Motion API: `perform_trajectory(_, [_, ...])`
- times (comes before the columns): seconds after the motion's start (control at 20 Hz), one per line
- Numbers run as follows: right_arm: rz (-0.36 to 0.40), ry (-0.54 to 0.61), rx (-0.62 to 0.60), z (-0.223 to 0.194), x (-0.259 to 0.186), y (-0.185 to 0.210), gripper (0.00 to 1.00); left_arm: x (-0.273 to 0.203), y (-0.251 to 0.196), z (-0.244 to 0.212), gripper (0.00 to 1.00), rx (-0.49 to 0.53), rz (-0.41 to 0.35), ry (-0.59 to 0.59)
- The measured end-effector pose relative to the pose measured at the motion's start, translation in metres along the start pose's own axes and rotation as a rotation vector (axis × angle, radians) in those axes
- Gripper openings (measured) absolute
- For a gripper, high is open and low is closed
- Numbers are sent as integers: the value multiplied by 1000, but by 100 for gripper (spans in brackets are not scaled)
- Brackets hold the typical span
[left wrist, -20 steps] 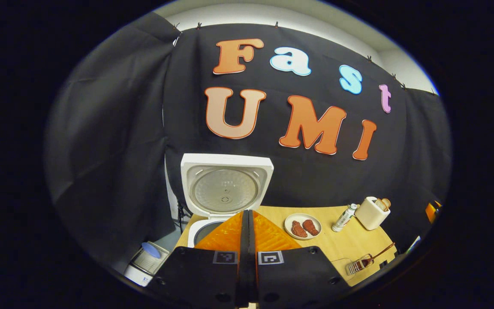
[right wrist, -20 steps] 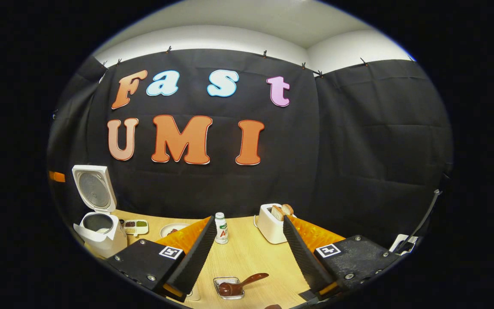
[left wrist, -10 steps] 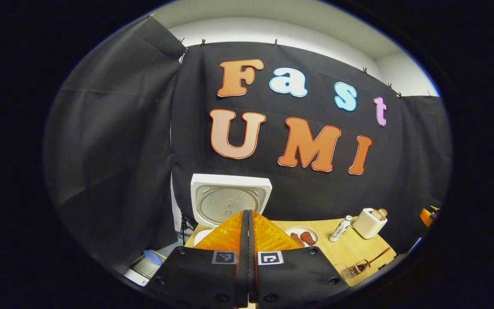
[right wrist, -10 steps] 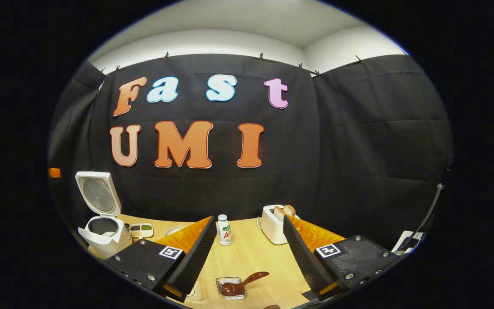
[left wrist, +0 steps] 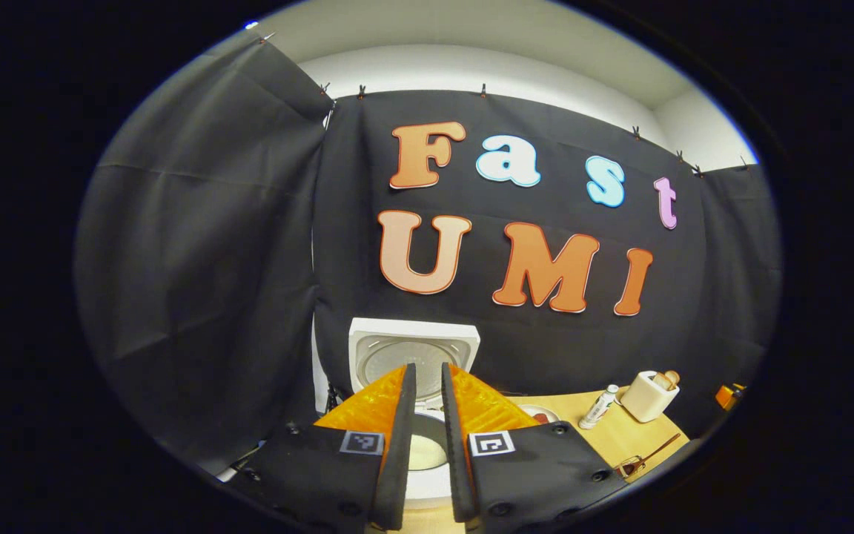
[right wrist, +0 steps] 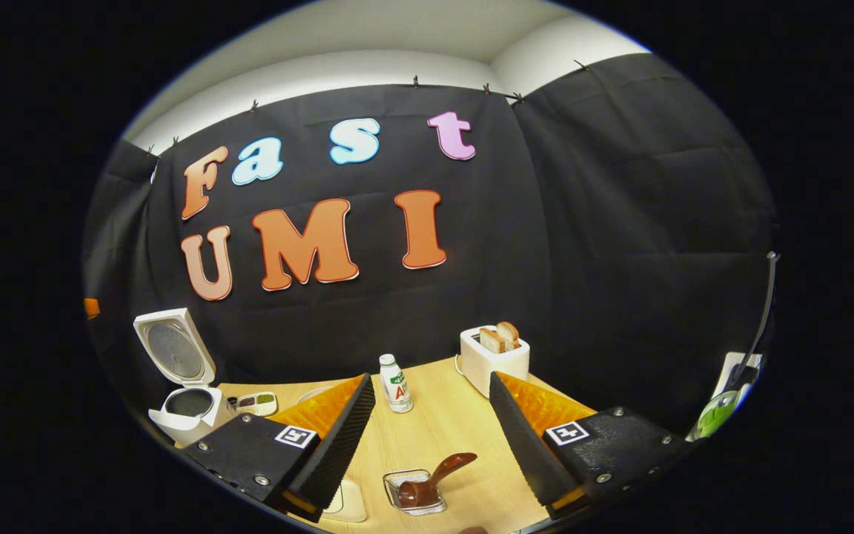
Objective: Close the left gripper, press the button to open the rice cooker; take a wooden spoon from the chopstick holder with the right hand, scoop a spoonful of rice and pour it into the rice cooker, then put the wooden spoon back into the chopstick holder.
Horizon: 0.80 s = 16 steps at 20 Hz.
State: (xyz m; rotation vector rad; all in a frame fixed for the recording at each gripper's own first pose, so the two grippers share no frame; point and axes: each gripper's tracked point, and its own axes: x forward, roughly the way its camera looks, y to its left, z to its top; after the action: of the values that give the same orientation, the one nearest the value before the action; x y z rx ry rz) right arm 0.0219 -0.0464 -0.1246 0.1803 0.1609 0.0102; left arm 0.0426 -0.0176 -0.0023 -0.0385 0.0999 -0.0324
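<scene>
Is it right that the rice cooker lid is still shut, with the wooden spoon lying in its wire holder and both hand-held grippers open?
Not quite: the rice cooker lid stands open, as the right gripper view shows. The rest holds: the wooden spoon lies in its wire holder, and the left hand-held gripper and right hand-held gripper are open.

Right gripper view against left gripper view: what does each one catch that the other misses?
Right gripper view: a compartment dish beside the rice cooker, seen past the wide-open right gripper. Left gripper view: the cooker's pot close up, between the slightly parted fingers of the left gripper. Shared: the cooker's raised lid, bottle, toaster, wooden spoon.
</scene>
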Motion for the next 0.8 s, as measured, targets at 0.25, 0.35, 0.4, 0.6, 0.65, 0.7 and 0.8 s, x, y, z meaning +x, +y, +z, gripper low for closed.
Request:
perform_trajectory(0.25, [-5, 53, 26, -34, 14, -8, 96, -6, -3, 0, 76, 30, 2, -4])
perform_trajectory(0.35, [-2, 70, 34, -44, 19, -10, 95, -6, -1, 1, 100, 36, 15, -13])
perform_trajectory(0.4, [-2, 78, 40, -49, 21, -12, 95, -6, 1, 3, 100, 41, 29, -18])
perform_trajectory(0.6, [1, 140, 83, -77, 32, -16, 95, -12, 3, 6, 99, 48, 64, -32])
perform_trajectory(0.65, [3, 153, 97, -83, 34, -18, 95, -14, 5, 4, 100, 51, 75, -31])
perform_trajectory(0.7, [3, 168, 112, -91, 36, -19, 95, -15, 4, 4, 100, 53, 79, -31])
perform_trajectory(0.8, [4, 211, 156, -108, 43, -20, 95, -16, 5, 4, 100, 55, 88, -31])
